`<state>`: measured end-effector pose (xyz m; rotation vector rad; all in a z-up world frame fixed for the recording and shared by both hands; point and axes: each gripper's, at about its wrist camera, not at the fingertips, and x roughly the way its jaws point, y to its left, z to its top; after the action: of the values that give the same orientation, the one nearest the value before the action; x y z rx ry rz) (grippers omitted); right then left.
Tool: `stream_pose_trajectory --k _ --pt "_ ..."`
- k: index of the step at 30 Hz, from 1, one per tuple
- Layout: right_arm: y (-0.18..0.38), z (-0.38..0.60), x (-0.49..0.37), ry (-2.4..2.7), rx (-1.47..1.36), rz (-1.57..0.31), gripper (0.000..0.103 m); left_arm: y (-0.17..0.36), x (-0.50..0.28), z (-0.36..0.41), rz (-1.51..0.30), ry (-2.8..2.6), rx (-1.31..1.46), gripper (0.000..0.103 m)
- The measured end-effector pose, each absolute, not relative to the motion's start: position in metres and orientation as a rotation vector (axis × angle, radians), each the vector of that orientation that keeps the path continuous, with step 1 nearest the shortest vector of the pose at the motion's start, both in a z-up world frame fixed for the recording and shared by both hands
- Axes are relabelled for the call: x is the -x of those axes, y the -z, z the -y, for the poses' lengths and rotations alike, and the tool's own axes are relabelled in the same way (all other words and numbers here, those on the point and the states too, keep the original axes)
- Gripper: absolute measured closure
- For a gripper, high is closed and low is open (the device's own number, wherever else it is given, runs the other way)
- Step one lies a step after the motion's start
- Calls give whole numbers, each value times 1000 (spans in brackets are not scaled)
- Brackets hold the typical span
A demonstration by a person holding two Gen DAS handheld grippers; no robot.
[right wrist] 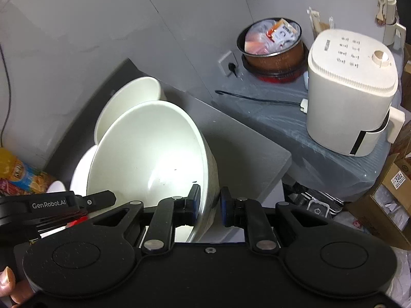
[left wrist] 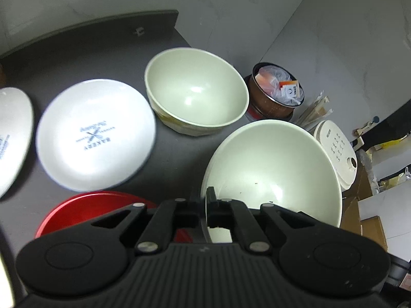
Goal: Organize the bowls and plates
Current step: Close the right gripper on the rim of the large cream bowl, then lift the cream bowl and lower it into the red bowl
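Fingers of the left gripper (left wrist: 203, 200) pinch the near rim of the large cream bowl (left wrist: 272, 169). Fingers of the right gripper (right wrist: 210, 200) straddle the same bowl's wall, one inside, one just outside. Beyond the left fingers sit a second bowl (left wrist: 196, 95) and a white plate (left wrist: 95, 136).

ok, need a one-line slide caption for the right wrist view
Right tongs straddle the rim of a large white bowl, a second bowl behind it on the dark counter.
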<state>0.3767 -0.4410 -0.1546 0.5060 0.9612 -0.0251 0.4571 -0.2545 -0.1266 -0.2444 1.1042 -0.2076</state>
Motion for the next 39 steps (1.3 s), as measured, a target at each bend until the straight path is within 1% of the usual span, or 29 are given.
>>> stream_pose_trajectory --k 8,21,31,39 --pt "130 413 -360 20 -503 -911 87 104 -437 224 -1065 204 272 100" --pt "109 362 -344 -14 -475 -871 87 81 -410 167 -1008 188 300 100" --pt "116 326 -338 -38 -437 -930 86 97 -394 130 -1051 156 315 100" --pt "126 314 -333 -34 -409 -983 86 113 -385 120 -1100 149 305 99"
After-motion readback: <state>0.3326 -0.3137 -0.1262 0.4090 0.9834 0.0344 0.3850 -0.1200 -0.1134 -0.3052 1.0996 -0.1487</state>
